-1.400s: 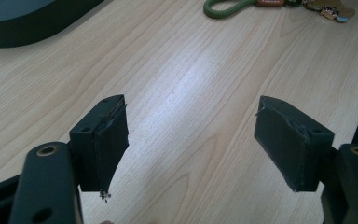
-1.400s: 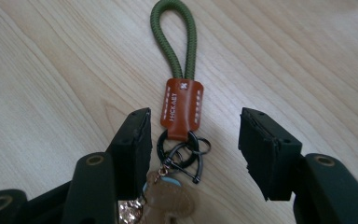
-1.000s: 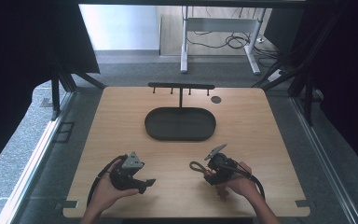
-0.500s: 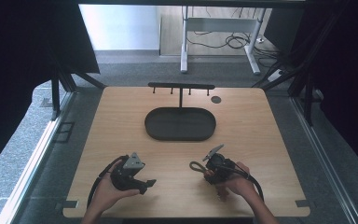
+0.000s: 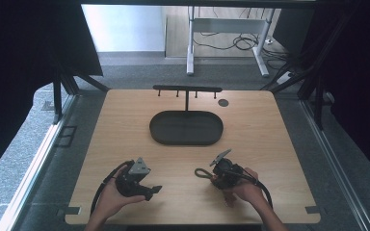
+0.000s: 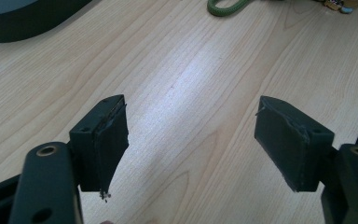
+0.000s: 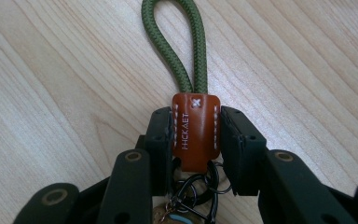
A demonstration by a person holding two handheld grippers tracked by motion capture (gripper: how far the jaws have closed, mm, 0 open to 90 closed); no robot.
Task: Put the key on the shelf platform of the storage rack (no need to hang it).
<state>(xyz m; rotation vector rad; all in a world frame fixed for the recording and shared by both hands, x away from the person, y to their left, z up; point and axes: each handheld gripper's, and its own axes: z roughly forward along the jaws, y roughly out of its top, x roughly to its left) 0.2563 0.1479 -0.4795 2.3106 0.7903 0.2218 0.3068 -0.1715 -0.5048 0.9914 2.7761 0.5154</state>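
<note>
A keychain lies on the wooden table [image 5: 270, 134]: an olive-green cord loop [image 7: 177, 46] joined to a brown leather tab [image 7: 196, 128], with metal rings below it. My right gripper [image 7: 196, 116] has just been closing and its pads now press on the two sides of the tab. From above, the right gripper [image 5: 217, 174] sits near the front right, and the loop [image 5: 201, 172] pokes out to its left. My left gripper [image 5: 151, 190] rests at the front left. Its jaws stand wide apart over bare wood [image 6: 191, 135], so it is open.
A dark oval tray [image 5: 156, 132] lies in the middle of the table, with a black T-shaped hook rack [image 5: 187, 89] behind it. A small dark disc [image 5: 223, 102] sits at the back right. In the left gripper view, the green loop [image 6: 226, 7] and the tray's edge [image 6: 18, 23] lie beyond the jaws.
</note>
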